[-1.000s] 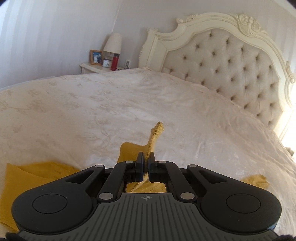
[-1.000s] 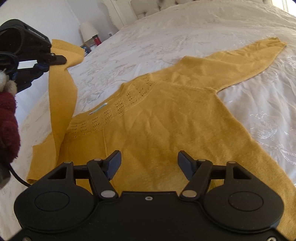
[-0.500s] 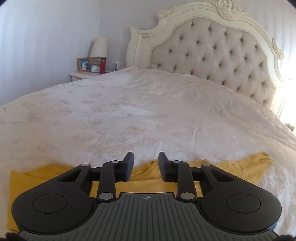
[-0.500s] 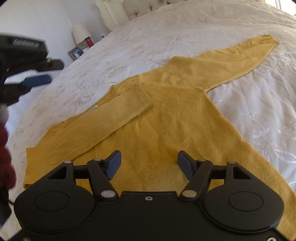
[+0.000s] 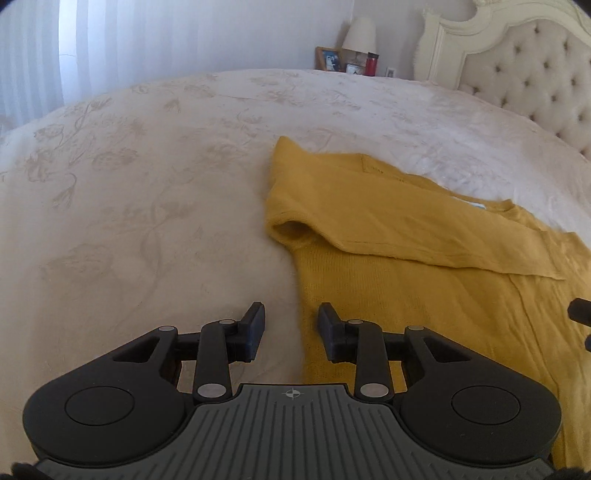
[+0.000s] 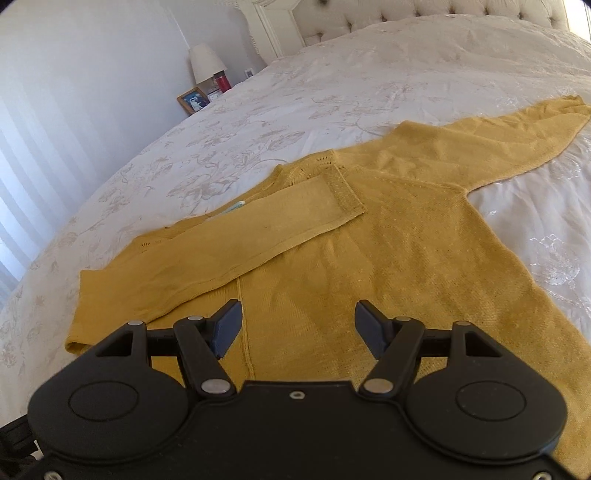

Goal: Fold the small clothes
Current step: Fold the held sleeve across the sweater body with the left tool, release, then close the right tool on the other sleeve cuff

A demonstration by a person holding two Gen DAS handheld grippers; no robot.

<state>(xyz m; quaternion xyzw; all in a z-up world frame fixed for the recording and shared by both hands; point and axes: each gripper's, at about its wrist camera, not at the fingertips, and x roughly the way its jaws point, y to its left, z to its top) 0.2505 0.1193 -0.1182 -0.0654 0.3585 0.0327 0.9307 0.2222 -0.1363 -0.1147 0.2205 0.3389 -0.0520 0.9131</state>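
Observation:
A mustard-yellow knitted sweater [image 6: 406, 258] lies flat on the bed. One sleeve [image 6: 240, 243] is folded across its chest, and the other sleeve [image 6: 498, 147] stretches out to the far right. My right gripper [image 6: 297, 317] hovers open over the sweater's lower body with nothing between its fingers. In the left wrist view the sweater [image 5: 406, 295] fills the right half, with the folded sleeve [image 5: 406, 229] lying on top. My left gripper [image 5: 291, 325] stands open just above the sweater's side edge, one finger over the bedspread and one over the knit, holding nothing.
A cream floral bedspread [image 5: 147, 203] covers the bed. The tufted headboard [image 5: 535, 81] stands at the back right. A nightstand behind the bed carries a lamp [image 5: 360, 33], a photo frame [image 5: 328, 59] and a red bottle [image 5: 372, 63]. Curtains [image 5: 110, 44] hang at the left.
The left gripper opened and let go of the raised sleeve, which now lies folded across the sweater. It then swung down to the sweater's side edge. The right gripper stayed put.

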